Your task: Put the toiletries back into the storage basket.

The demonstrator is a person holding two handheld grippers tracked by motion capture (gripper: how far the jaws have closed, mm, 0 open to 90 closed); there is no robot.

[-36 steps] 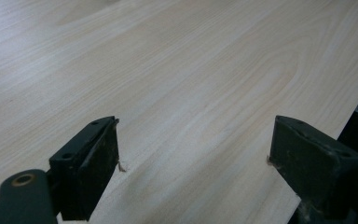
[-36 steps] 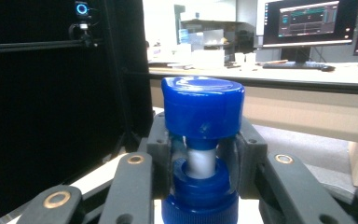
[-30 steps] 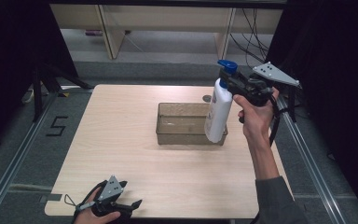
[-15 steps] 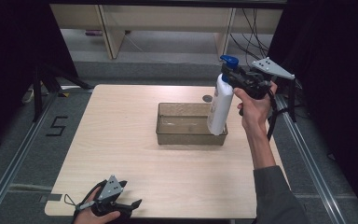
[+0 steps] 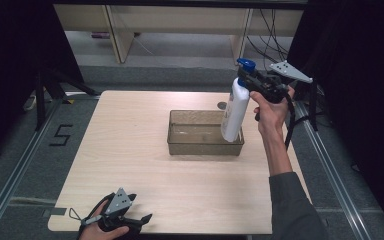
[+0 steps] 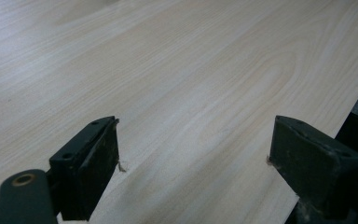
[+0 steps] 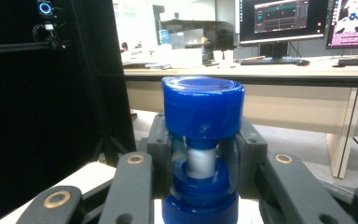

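A white bottle (image 5: 233, 113) with a blue cap (image 5: 245, 63) hangs tilted above the right end of a clear brown plastic bin (image 5: 180, 145) on the wooden table (image 5: 130, 140). My right gripper (image 5: 246, 80) is shut on the bottle's neck, just under the cap. In the right gripper view the blue cap (image 7: 203, 106) stands between the pads, which press the white neck (image 7: 200, 161). My left gripper (image 5: 139, 220) rests at the table's front left edge. Its jaws stand open over bare wood (image 6: 191, 93) with nothing between them.
The bin sits in the middle right of the table. A small dark round mark (image 5: 222, 105) lies behind it. Shelving (image 5: 130, 30) and cables stand beyond the far edge. Black curtains and metal rails flank both sides.
The right hand has carried the bottle a little to the right and lower, with its base still over the bin's right end. The left gripper has stayed put.
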